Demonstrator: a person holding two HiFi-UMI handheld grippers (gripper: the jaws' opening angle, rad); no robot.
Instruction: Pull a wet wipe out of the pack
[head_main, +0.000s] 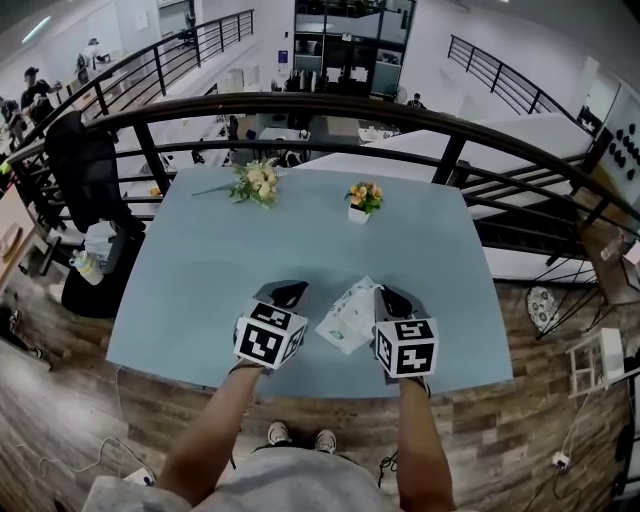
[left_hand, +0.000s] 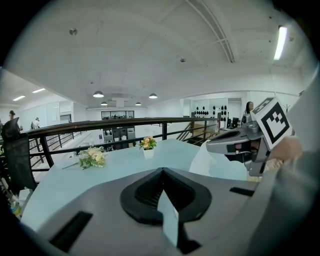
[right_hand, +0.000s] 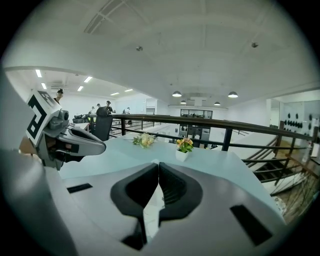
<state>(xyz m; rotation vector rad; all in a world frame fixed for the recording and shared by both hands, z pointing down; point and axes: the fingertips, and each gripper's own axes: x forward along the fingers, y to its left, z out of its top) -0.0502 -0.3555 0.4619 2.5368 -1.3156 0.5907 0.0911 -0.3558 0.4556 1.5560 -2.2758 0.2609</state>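
Right hand-held gripper tight on wet wipe, pack print illegible

Wipe pack sits between left hand-held gripper and right hand-held gripper, flower pot beyond.

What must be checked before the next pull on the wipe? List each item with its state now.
1. Right gripper shut on the white wet wipe: ok.
2. Left gripper shut on a thin pale sheet: ok.
3. That sheet is part of the white-and-green plastic wipe pack: cannot tell.
4. Wipe fully free of the pack: cannot tell.
5. Small white pot of orange flowers and pale flower bunch, far back on the light blue table, clear of both grippers: ok.
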